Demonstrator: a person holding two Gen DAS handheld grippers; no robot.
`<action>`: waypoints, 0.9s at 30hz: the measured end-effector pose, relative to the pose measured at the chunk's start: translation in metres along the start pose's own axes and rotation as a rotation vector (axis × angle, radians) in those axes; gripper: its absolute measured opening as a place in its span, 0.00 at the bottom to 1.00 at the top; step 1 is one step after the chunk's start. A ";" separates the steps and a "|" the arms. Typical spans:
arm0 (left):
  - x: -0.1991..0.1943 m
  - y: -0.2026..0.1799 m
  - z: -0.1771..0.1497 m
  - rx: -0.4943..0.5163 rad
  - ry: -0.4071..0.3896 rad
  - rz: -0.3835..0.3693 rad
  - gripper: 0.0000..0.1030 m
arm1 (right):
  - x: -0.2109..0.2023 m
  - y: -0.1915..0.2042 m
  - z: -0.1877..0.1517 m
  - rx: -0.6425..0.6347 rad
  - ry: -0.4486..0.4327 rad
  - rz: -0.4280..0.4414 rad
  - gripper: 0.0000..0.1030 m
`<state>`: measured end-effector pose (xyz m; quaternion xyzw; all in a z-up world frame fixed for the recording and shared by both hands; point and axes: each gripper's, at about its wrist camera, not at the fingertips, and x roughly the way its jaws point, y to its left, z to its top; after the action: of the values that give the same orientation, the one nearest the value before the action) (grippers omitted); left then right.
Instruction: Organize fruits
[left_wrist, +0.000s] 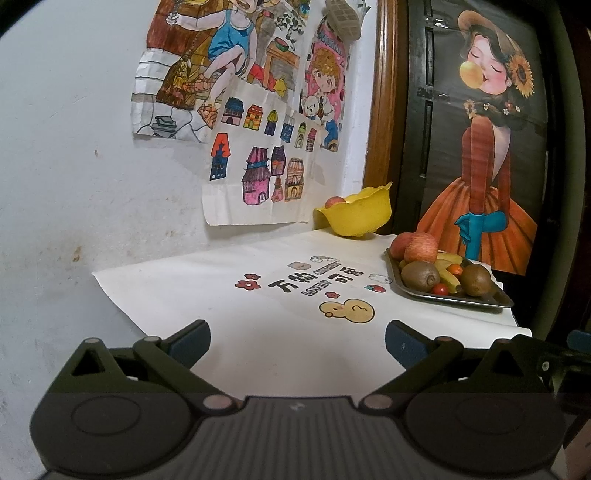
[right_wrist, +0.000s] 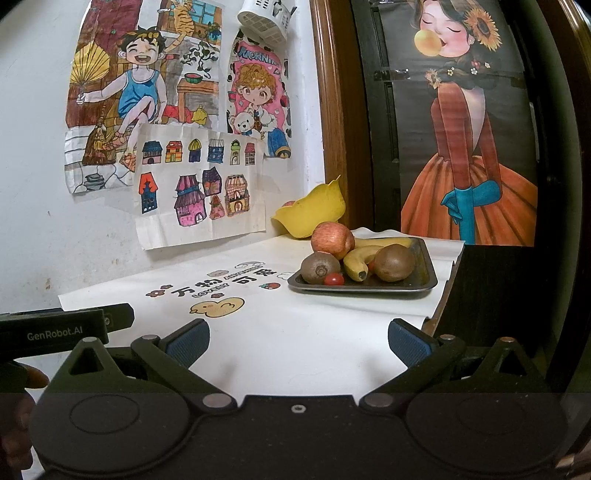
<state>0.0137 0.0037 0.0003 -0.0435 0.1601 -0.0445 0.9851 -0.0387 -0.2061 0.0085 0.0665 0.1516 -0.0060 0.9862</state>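
A dark metal tray (right_wrist: 424, 275) (left_wrist: 491, 303) at the table's right side holds red apples (right_wrist: 332, 239) (left_wrist: 420, 248), two kiwis (right_wrist: 394, 263) (left_wrist: 420, 277), bananas (right_wrist: 360, 263) (left_wrist: 448, 275) and cherry tomatoes (right_wrist: 334, 279) (left_wrist: 440, 288). Behind it a yellow bowl (right_wrist: 314, 212) (left_wrist: 360, 214) leans at the wall corner with a reddish fruit (left_wrist: 334, 202) inside. My left gripper (left_wrist: 297, 341) hovers open over the near table, well short of the tray. My right gripper (right_wrist: 298, 341) is open too, empty, in front of the tray. The left gripper's body (right_wrist: 62, 328) shows at the right view's left edge.
A white cloth (right_wrist: 258, 332) with printed cartoons covers the table; its right edge drops off beside the tray. Drawings hang on the white wall (left_wrist: 74, 166) behind. A dark door with a poster (right_wrist: 469, 147) stands at the right. A hand (right_wrist: 33, 376) shows at lower left.
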 end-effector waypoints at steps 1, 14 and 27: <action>0.000 0.000 0.000 0.002 -0.003 0.001 1.00 | 0.000 0.000 0.000 0.000 0.000 0.000 0.99; 0.001 0.001 0.000 -0.006 0.007 -0.009 1.00 | 0.000 0.002 0.000 0.000 0.003 0.000 0.99; 0.002 0.000 0.000 -0.005 0.010 -0.010 1.00 | 0.001 0.004 -0.004 -0.004 0.009 0.003 0.99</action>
<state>0.0155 0.0038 -0.0006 -0.0466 0.1651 -0.0491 0.9839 -0.0385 -0.2013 0.0051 0.0647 0.1561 -0.0037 0.9856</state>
